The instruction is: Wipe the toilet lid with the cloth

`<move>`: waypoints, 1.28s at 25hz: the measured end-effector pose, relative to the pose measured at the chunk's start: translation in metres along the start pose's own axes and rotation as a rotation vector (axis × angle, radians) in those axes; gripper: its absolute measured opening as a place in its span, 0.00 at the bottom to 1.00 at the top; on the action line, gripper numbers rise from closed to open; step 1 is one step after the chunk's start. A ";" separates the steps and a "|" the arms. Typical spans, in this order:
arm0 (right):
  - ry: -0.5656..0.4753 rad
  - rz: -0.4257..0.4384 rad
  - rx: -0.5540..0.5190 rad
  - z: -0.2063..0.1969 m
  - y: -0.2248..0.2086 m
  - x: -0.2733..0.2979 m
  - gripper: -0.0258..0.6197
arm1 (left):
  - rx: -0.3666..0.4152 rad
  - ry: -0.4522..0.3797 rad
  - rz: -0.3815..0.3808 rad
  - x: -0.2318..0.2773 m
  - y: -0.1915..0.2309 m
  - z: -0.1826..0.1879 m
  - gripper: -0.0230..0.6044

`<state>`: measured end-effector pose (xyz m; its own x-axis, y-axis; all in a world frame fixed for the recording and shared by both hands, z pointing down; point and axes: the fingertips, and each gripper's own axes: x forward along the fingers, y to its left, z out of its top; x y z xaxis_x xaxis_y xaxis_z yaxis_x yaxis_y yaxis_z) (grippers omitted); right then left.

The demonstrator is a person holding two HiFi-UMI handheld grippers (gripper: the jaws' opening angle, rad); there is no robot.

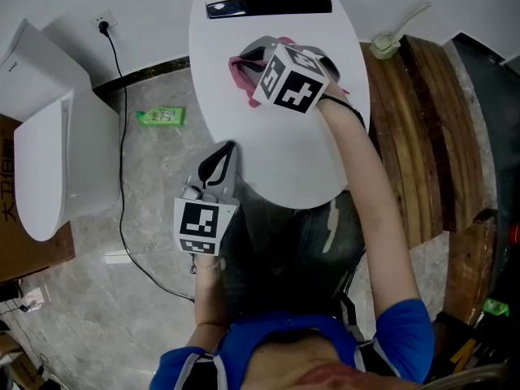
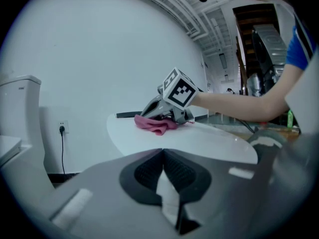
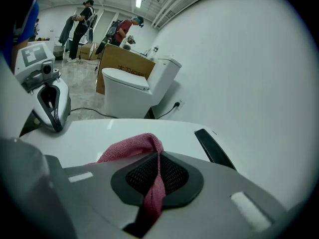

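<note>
The toilet lid (image 1: pixel 280 149) is a broad white oval. Its long axis runs from the person's knees away to the wall, with a black strip (image 1: pixel 268 6) across the far end. The head view alone takes in the whole oval, along with wooden planks (image 1: pixel 414 128) to its right and a second toilet (image 1: pixel 49 161) off to the left. The right gripper view shows that other toilet side-on against the wall, a cardboard box (image 3: pixel 122 63) behind it and people (image 3: pixel 82 21) standing far down the room. None of those people show from above.

The right gripper (image 1: pixel 250 58) reaches over the far half of the lid, pointing up and leftward toward the strip. Its jaws are clamped on the cloth (image 1: pixel 242 73), as its own view makes plain. There a narrow pink tail runs straight back between the jaws along the gripper's line, and the bunched rest lies ahead on the lid, just short of the strip.

The left gripper (image 1: pixel 218 162) sits at the lid's near left rim, pointing across toward the cloth. Its jaws are pressed together with nothing between them. I can't tell whether it touches the rim. Its own view looks low across the lid at the pink heap under the other gripper.

On the floor lie a black cord (image 1: pixel 122 185) and a small green bottle (image 1: pixel 162 117).
</note>
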<state>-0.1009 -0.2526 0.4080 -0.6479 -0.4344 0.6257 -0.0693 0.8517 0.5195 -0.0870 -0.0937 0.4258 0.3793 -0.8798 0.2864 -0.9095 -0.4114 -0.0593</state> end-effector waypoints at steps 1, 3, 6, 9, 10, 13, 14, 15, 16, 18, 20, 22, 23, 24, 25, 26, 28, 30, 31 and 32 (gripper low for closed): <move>0.000 0.001 0.002 -0.002 -0.001 -0.001 0.05 | 0.000 -0.001 0.001 0.000 0.000 0.000 0.04; 0.001 0.002 0.007 -0.005 -0.002 -0.003 0.05 | 0.001 -0.003 0.003 0.000 0.000 0.000 0.04; 0.006 0.000 0.022 -0.012 -0.007 -0.006 0.05 | 0.000 -0.004 0.003 0.000 0.000 0.000 0.04; 0.009 -0.007 0.037 -0.020 -0.011 -0.010 0.05 | 0.001 -0.003 0.002 0.000 0.000 0.000 0.04; 0.010 -0.009 0.041 -0.022 -0.012 -0.011 0.05 | 0.000 -0.003 0.002 0.000 0.000 0.000 0.04; 0.011 -0.017 0.052 -0.029 -0.016 -0.015 0.05 | -0.001 -0.004 0.001 0.000 0.000 0.000 0.04; 0.011 -0.019 0.055 -0.031 -0.016 -0.016 0.05 | 0.000 -0.003 0.001 0.000 0.000 0.000 0.04; 0.009 -0.021 0.056 -0.032 -0.017 -0.017 0.05 | 0.001 -0.003 0.001 0.000 -0.001 0.000 0.04; 0.008 -0.023 0.057 -0.034 -0.018 -0.018 0.05 | 0.000 -0.004 0.001 0.000 -0.001 0.000 0.04; 0.007 -0.025 0.060 -0.036 -0.019 -0.019 0.05 | -0.001 -0.004 -0.001 0.001 -0.001 0.001 0.04; 0.011 -0.026 0.070 -0.040 -0.020 -0.021 0.05 | -0.003 -0.006 -0.003 0.001 -0.001 0.001 0.04; 0.018 -0.031 0.084 -0.044 -0.022 -0.024 0.05 | -0.005 -0.008 -0.005 0.001 -0.002 0.001 0.04; 0.019 -0.034 0.087 -0.046 -0.022 -0.026 0.05 | -0.006 -0.009 -0.006 0.001 -0.002 0.001 0.04; 0.019 -0.036 0.090 -0.048 -0.023 -0.027 0.05 | -0.006 -0.010 -0.006 0.001 -0.002 0.001 0.04; 0.019 -0.037 0.093 -0.049 -0.024 -0.028 0.05 | -0.007 -0.011 -0.007 0.001 -0.002 0.001 0.04; 0.019 -0.038 0.095 -0.051 -0.025 -0.028 0.05 | -0.008 -0.011 -0.008 0.001 -0.001 0.001 0.04; 0.020 -0.038 0.100 -0.053 -0.026 -0.029 0.05 | -0.010 -0.013 -0.009 0.000 -0.001 0.001 0.04; 0.019 -0.038 0.102 -0.055 -0.027 -0.030 0.05 | -0.011 -0.013 -0.011 0.000 0.000 0.001 0.04; 0.018 -0.038 0.102 -0.056 -0.028 -0.031 0.05 | -0.010 -0.013 -0.011 0.000 0.000 0.002 0.04; 0.017 -0.040 0.102 -0.057 -0.028 -0.032 0.05 | -0.009 -0.012 -0.012 0.000 0.000 0.002 0.04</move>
<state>-0.0353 -0.2797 0.4064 -0.6304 -0.4725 0.6160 -0.1723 0.8588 0.4824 -0.0862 -0.0942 0.4243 0.3919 -0.8779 0.2752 -0.9064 -0.4196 -0.0479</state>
